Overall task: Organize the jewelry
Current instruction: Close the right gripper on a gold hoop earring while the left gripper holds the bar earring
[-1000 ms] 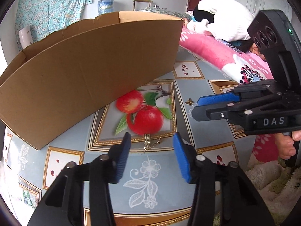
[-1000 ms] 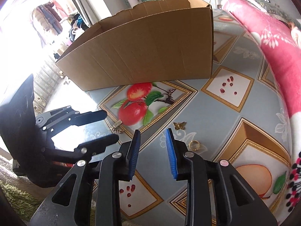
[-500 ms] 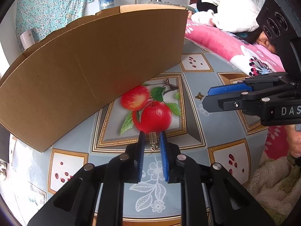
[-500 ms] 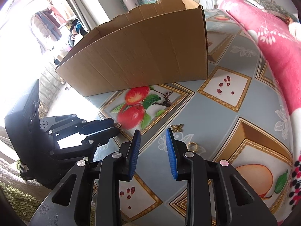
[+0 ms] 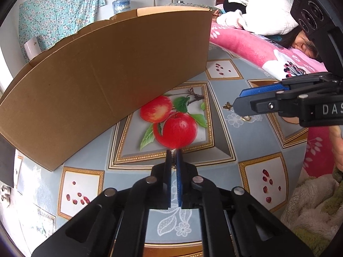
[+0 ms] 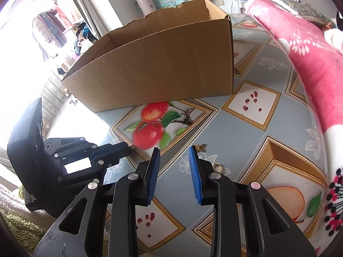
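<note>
My left gripper (image 5: 173, 153) is shut on a small gold chain piece (image 5: 174, 167), almost hidden between its blue pads, low over the fruit-print tablecloth (image 5: 216, 150). From the right wrist view the left gripper (image 6: 126, 148) shows at the left with a bit of chain (image 6: 134, 147) at its tip. My right gripper (image 6: 174, 153) is open and empty above the cloth. A gold butterfly charm (image 6: 200, 147) lies just beyond its right finger and a gold ring (image 6: 217, 167) lies beside that finger. The charm (image 5: 228, 106) and the ring (image 5: 246, 118) also show in the left wrist view.
An open cardboard box (image 6: 163, 64) stands on the table behind the printed apples (image 5: 171, 120). A pink blanket (image 6: 310, 49) runs along the right side, with a person lying on it (image 5: 261, 19). A shaggy rug (image 5: 310, 203) lies below the table edge.
My left gripper closed from wide open onto the gold chain piece by the apple print. My right gripper stayed open and shifted slightly over the cloth.
</note>
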Tool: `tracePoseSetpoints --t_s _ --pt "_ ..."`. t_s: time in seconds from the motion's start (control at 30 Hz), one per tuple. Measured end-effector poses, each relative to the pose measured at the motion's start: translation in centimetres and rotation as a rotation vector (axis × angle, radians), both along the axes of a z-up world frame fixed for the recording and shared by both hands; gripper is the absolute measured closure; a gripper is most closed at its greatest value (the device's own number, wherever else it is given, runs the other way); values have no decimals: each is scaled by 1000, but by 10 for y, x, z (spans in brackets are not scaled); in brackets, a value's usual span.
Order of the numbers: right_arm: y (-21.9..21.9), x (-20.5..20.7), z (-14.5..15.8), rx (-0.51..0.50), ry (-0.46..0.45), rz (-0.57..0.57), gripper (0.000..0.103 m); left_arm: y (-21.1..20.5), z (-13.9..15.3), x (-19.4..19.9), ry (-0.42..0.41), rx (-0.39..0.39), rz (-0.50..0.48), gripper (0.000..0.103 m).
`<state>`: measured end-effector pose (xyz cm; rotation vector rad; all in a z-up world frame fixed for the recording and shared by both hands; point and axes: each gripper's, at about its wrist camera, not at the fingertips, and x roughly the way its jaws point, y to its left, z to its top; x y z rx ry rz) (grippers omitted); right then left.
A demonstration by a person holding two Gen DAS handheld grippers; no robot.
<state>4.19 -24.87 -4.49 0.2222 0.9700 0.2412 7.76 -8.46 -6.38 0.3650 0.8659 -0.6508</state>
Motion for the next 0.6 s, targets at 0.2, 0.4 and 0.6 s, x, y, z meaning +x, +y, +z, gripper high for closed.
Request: tracePoseSetpoints --t_s 0.2,0.4,0.6 --pt "-7 -2 5 -20 -9 -39 76 18 4 -3 -14 -22 43 100" --pt "-13 -6 -2 -4 47 -53 75 31 6 -1 -5 -46 85 100" --pt "-8 -14 -10 -82 80 -55 69 38 3 3 19 -60 104 100"
